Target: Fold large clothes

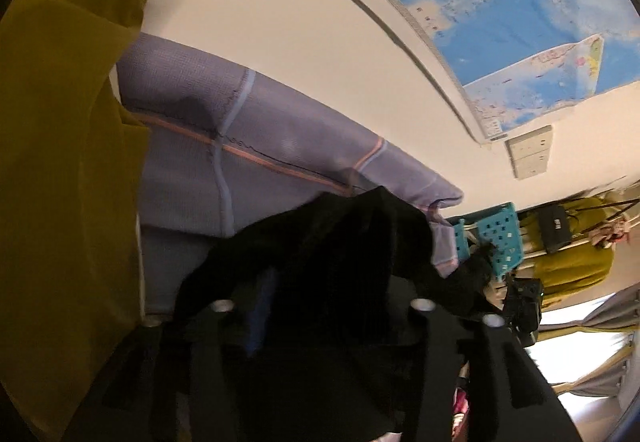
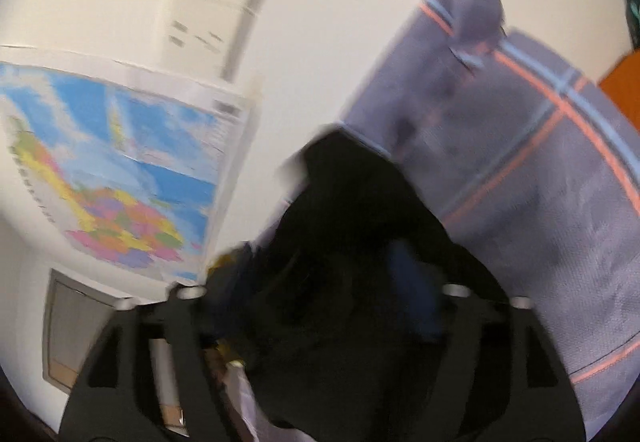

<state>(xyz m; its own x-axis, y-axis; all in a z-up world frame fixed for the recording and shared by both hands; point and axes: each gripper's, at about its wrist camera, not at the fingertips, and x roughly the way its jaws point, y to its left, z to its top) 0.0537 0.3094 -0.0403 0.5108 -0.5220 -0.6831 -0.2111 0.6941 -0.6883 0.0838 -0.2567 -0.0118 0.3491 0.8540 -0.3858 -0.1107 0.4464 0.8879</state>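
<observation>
A black garment lies bunched over my left gripper and hides most of its fingers; only one blue pad shows through, so its grip is unclear. In the right wrist view the same kind of black cloth drapes over my right gripper. One blue pad stands far to the right, and the jaws look wide apart with cloth lying loosely between them. Both grippers are over a lavender plaid bed cover.
A mustard-yellow cloth fills the left side. A world map hangs on the white wall, with a wall socket panel beside it. A teal basket and a hanging yellow garment are beyond the bed.
</observation>
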